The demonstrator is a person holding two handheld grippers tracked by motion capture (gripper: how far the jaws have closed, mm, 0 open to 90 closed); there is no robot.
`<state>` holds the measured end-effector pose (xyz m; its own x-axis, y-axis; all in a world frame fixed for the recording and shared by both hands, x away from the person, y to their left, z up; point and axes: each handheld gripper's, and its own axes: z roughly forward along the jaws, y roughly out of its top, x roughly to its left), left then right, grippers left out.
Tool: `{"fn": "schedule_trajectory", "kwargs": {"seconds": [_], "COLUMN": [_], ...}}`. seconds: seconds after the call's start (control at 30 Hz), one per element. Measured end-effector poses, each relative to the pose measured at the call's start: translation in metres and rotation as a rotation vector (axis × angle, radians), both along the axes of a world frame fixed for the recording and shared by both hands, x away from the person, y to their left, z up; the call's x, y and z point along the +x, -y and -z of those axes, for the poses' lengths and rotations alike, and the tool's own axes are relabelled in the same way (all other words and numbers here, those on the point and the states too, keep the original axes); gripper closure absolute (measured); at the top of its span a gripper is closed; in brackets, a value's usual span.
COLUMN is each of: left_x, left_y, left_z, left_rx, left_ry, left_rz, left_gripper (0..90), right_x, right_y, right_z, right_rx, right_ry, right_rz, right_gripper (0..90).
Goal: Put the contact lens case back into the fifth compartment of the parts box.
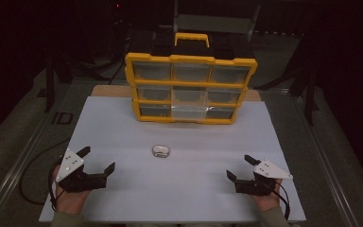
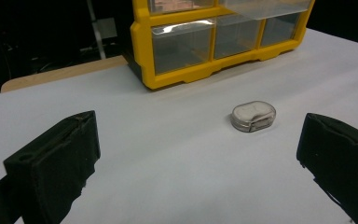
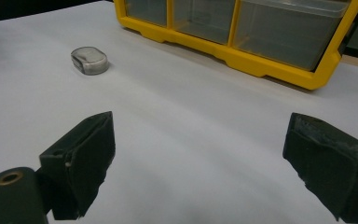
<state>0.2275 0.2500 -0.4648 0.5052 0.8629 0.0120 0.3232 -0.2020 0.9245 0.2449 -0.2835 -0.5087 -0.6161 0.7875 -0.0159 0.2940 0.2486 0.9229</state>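
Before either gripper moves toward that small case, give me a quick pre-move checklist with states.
1. Left gripper jaws open, nothing held: ok.
2. Right gripper jaws open, nothing held: ok.
3. Small case lies flat on the white board, apart from both grippers: ok.
4. Path from each gripper to the case unobstructed: ok.
5. Yellow drawer organizer drawers all closed: ok.
6. Case contents: cannot tell.

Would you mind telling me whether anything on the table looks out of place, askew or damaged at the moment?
One drawer stands out: the bottom-middle drawer of the yellow organizer sits slightly forward of its neighbours. The small silver case lies flat on the white board, apart from both open grippers. No spill or damage shows.
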Motion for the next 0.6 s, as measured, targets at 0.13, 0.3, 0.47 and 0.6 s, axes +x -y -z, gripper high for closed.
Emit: {"fn": "schedule_trajectory", "kwargs": {"seconds": [0.13, 0.3, 0.47, 0.6], "left_x": [0.002, 0.006, 0.013, 0.016], "left_y": [0.002, 0.006, 0.012, 0.015], "left_z": [-0.005, -0.01, -0.016, -0.019], "left_rx": [0.006, 0.012, 0.022, 0.026], "left_ry": [0.003, 0.008, 0.012, 0.015], "left_rz": [0.019, 0.031, 0.052, 0.068], "left_gripper": [0.0, 0.0, 0.0, 0.0], "right_x": [0.001, 0.001, 0.001, 0.001], "right_y": [0.0, 0.0, 0.001, 0.001], "right_z": [0.001, 0.001, 0.001, 0.001], "right_rx": [-0.001, -0.004, 0.001, 0.002], "right_ry": [-0.006, -0.009, -0.007, -0.007], "right_rz": [0.0, -0.004, -0.004, -0.002], "right_gripper": [9.3, 9.3, 9.3, 9.3]}}
